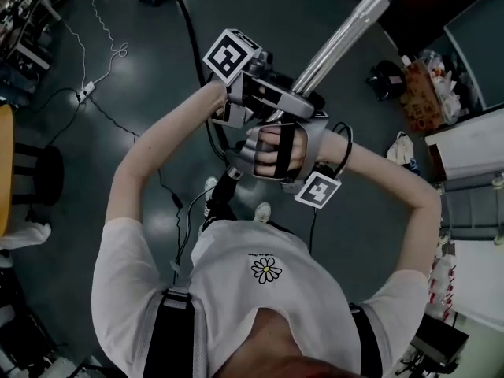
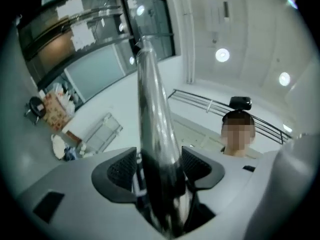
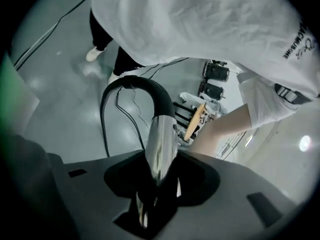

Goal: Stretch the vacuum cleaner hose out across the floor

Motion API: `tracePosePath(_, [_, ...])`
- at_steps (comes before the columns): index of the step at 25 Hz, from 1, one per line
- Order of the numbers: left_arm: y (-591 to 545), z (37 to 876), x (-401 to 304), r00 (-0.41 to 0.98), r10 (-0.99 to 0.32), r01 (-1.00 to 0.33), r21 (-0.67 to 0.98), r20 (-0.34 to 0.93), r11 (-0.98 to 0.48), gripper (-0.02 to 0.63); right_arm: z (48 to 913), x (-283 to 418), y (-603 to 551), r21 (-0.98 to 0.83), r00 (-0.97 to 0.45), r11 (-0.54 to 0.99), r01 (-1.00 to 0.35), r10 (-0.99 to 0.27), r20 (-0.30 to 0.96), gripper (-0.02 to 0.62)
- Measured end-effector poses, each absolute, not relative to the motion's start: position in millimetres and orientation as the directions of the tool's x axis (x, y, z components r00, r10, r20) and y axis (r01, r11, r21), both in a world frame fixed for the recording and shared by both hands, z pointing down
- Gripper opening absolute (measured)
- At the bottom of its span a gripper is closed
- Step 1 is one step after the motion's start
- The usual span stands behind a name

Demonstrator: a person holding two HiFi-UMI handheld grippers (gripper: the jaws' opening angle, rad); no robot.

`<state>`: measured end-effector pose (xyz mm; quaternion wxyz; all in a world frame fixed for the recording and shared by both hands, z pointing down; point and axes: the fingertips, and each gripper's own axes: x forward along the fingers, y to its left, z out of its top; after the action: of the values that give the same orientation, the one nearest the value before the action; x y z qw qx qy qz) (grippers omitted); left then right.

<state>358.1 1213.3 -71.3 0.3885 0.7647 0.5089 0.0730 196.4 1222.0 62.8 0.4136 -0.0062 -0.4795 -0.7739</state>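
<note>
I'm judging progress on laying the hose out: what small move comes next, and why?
Probably carry the metal wand outward and down, keeping both grips: the left hand-held gripper and right hand-held gripper clamp it, yet the black hose arches in a loop above the floor.

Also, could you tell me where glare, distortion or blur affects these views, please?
Head view: evenly lit, bright sheen along the metal tube. Left gripper view: fisheye bending, dark corners, ceiling lamp blooms. Right gripper view: tube mirrors glare, near end soft.

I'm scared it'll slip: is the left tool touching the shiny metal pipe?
Touching. In the left gripper view, the left tool clamps the metal pipe between both pads.
</note>
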Motion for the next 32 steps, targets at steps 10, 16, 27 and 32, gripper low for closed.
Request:
tracePosePath(10, [1168,-111,407,0.889,0.112,0.388,0.6,-0.445,-0.7,0.146,66,345,1239,0.746,-0.45,-0.321,0.584,-0.893,-0.032,0.223])
tracePosePath(16, [1191,-153,413,0.91,0.076,0.304,0.532,-0.407,-0.79,0.141,-18,441,1276,0.863,-0.208,-0.387,0.325,-0.919,-0.334,0.238])
tracePosePath(27, [1232,-145,440,0.941,0.014,0.178,0.457,-0.338,-0.872,0.138,-48,436,1316,-0.253,-0.348,0.328,-0.91,-0.937,0.036,0.238])
tracePosePath(32, [1292,-116,495,0.953,0.055,0.181,0.414,-0.298,-0.892,0.138,31,443,1325,-0.135,-0.213,0.187,-0.973,-0.954,0.21,0.238])
